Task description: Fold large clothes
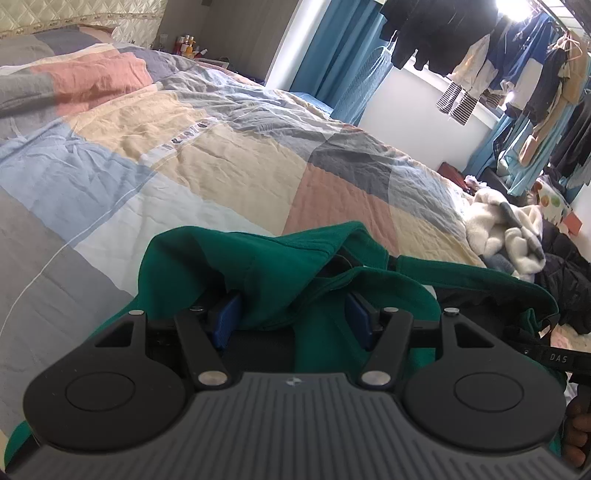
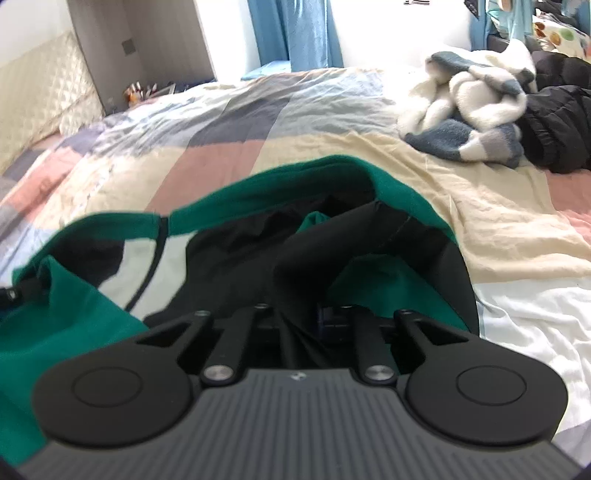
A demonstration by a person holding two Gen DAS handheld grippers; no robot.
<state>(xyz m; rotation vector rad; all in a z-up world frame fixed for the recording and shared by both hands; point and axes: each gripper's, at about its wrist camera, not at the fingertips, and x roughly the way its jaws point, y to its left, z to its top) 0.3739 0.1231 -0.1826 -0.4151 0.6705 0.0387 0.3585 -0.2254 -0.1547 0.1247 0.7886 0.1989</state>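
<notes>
Your green garment (image 1: 280,266) lies bunched on the bed's patchwork quilt (image 1: 207,155), near teal curtains (image 1: 340,55) and hanging clothes (image 1: 517,74). Left gripper (image 1: 291,321) fingers pinch green cloth; right gripper (image 2: 295,321) fingers pinch its black part.

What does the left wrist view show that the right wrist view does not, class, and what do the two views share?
Only the left wrist view shows clothes hanging on a rail by the window, bottles beyond the bed, and the left gripper with green cloth between its blue pads. Only the right wrist view shows the right gripper closed on dark cloth, and the garment's white panel. Both show the green garment, the patchwork quilt, the white fleece heap, a black jacket and blue curtains.
</notes>
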